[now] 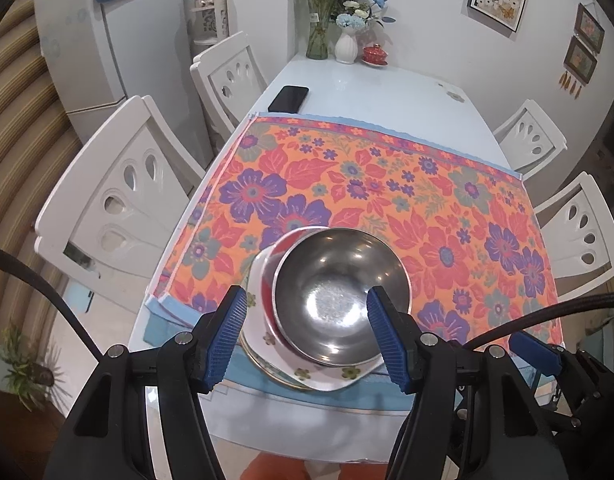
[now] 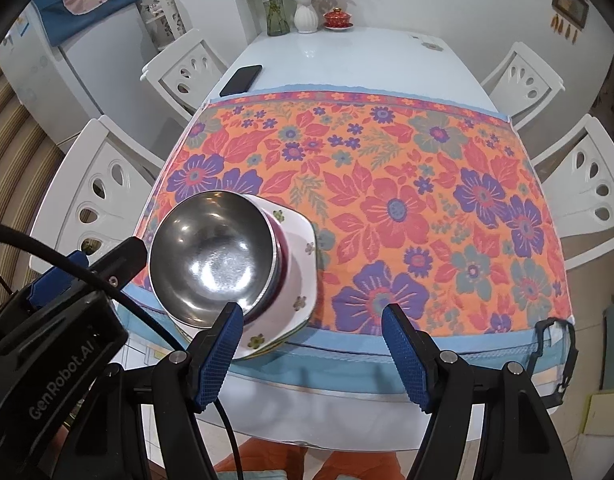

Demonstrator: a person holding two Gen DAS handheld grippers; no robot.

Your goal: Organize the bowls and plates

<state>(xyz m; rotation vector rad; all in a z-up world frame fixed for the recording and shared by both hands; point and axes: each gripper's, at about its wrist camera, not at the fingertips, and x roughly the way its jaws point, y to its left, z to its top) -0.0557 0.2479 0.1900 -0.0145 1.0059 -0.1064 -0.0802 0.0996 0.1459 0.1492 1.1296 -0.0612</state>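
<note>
- White chairs point(image 1: 119, 200) ring a long white counter point(image 1: 367, 92), with vases of flowers point(image 1: 331, 12), a red lidded cup point(image 1: 375, 54) and a dark phone point(image 1: 288, 99) toward its far end.
- A bright floral cloth point(image 2: 387, 200) covers the near half of the counter and is bare apart from one stack at its near left edge.
- That stack is a steel bowl point(image 1: 339, 296) nested in what looks like a red-sided bowl point(image 2: 281, 256), both on a white square plate point(image 2: 303, 248) with small flowers; a rim under it hints at a second plate, though the view is too tight to be sure.
- The left gripper point(image 1: 307, 332) hangs over the steel bowl with its blue fingers point(image 1: 227, 332) apart on either side of it, pressing on nothing.
- The right gripper point(image 2: 311, 352) is just right of the stack, fingers spread and empty.
- Judging by the lone stack, the sorting seems done or nearly so, and this is likely the release or check step.
- A next move calls for lifting both grippers clear without nudging the tilted bowls, or squaring the stack if it sits too near the edge.
</note>
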